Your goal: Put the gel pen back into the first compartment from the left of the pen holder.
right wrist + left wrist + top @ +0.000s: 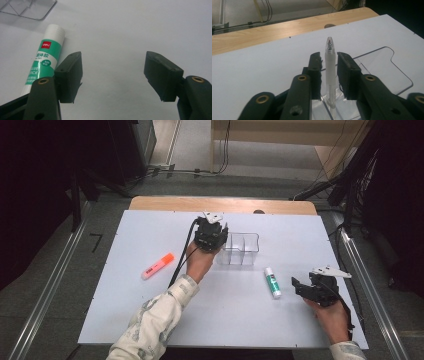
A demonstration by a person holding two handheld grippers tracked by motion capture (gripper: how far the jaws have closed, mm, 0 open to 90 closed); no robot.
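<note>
A translucent pen (330, 67) stands upright in the clear divided organizer (248, 249). It stands in the compartment at the organizer's nine o'clock end.

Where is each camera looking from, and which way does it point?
High view: sits above the person's side, looking forward and down on the white table; both forearms come in, with the left gripper and right gripper.
Left gripper view: rides the left gripper, looking along its jaws at a clear pen standing between them in the clear organiser.
Right gripper view: rides the right gripper, looking down past wide-open jaws; the glue stick lies beside one.
Shared: the glue stick and organiser show in the high view too.
</note>
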